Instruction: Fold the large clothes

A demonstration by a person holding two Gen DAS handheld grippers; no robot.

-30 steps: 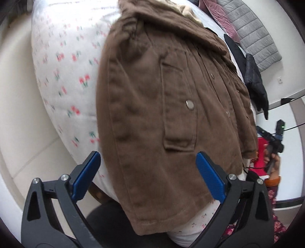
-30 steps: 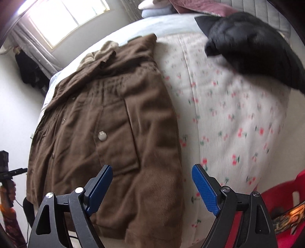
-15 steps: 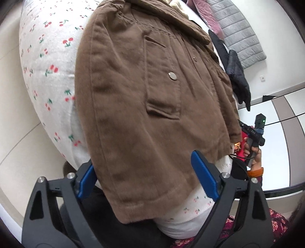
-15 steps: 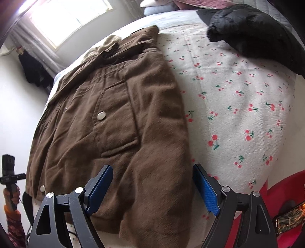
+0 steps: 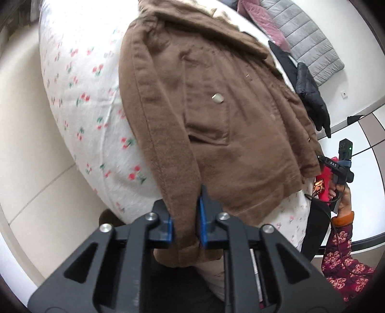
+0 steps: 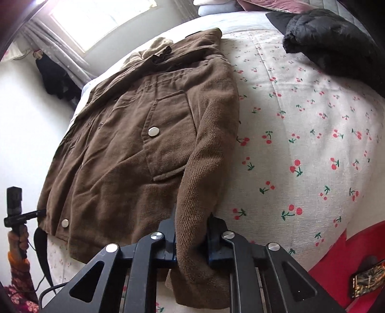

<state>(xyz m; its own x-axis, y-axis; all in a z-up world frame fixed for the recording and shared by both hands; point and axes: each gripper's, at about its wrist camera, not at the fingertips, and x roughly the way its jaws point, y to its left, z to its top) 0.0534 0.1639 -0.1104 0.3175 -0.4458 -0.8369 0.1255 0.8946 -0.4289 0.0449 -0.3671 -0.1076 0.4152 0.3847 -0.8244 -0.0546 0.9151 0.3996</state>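
Note:
A brown jacket (image 5: 216, 115) with snap buttons and chest pockets lies face up on a cherry-print bed cover (image 5: 91, 113). In the left wrist view my left gripper (image 5: 185, 224) is closing on the jacket's left sleeve, its blue pads pinching the cloth near the cuff. In the right wrist view the same brown jacket (image 6: 125, 154) spreads over the bed cover (image 6: 300, 134), and my right gripper (image 6: 191, 243) is closing on the right sleeve, bunched between its pads. Both cuffs hang over the bed's near edge.
A black puffer jacket (image 6: 336, 43) lies at the bed's far right, with grey and maroon quilted garments (image 5: 300, 36) beyond. A red item (image 6: 336, 260) sits at the near right corner. Pale floor (image 5: 28, 156) lies left of the bed. A window (image 6: 101, 19) lights the far wall.
Both grippers have closed from wide open onto the jacket's sleeves near the cuffs. The sleeves are now gathered into narrow folds between the pads, and both hands shifted a little along the bed edge.

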